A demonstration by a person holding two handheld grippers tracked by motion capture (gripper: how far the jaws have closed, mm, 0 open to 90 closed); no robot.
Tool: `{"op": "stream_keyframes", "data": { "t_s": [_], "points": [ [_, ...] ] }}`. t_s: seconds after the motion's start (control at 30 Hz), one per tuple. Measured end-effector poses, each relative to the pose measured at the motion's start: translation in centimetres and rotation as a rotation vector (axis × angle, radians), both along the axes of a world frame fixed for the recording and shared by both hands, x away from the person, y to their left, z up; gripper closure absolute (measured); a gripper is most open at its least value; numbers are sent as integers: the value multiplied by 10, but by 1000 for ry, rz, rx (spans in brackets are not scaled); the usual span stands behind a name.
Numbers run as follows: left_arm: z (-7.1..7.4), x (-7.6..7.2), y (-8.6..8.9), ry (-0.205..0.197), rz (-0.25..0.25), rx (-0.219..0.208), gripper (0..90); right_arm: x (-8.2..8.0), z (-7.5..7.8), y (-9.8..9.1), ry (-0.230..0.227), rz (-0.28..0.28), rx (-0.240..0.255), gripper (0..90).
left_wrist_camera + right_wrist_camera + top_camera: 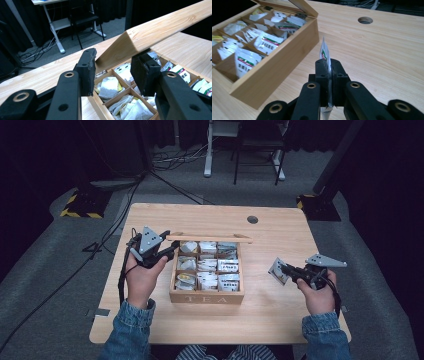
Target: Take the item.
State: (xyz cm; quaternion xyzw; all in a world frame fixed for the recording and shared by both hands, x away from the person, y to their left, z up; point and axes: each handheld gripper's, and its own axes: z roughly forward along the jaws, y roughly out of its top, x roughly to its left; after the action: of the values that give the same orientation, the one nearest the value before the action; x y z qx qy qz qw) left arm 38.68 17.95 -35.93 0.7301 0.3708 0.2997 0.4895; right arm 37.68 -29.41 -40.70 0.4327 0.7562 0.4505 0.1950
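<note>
A wooden tea box [206, 298] marked TEA stands mid-table, its compartments packed with tea bags [207, 265]. Its lid [210, 238] is raised over the far side. My left gripper [172, 249] reaches in from the box's left and is shut on the lid's left end. In the left gripper view the lid [160, 27] slants between the pads of that gripper [115, 56], with tea bags [108, 87] below. My right gripper [290, 270] hovers right of the box, shut on a white tea packet [277, 270]. The right gripper view has the packet [324, 51] standing upright out of the gripper [329, 65], beside the box [277, 70].
The table [280, 320] has a round cable hole [252, 219] near its far edge. Bare wood lies right of the box and along the front. Beyond the table are floor cables, a chair [257, 150] and a desk leg [208, 150].
</note>
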Motion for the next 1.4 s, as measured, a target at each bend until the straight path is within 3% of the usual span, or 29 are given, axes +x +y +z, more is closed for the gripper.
{"op": "stream_keyframes", "data": {
  "t_s": [0.23, 0.6, 1.4],
  "points": [
    [0, 0, 0, 1, -1, 1, 559, 5, -13, -4, 23, -37, -15, 865],
    [0, 0, 0, 2, -2, 1, 560, 11, -29, -6, 60, -48, -12, 861],
    [0, 0, 0, 3, -3, -3, 558, 16, -44, -13, 126, -73, -8, 820]
  ]
}}
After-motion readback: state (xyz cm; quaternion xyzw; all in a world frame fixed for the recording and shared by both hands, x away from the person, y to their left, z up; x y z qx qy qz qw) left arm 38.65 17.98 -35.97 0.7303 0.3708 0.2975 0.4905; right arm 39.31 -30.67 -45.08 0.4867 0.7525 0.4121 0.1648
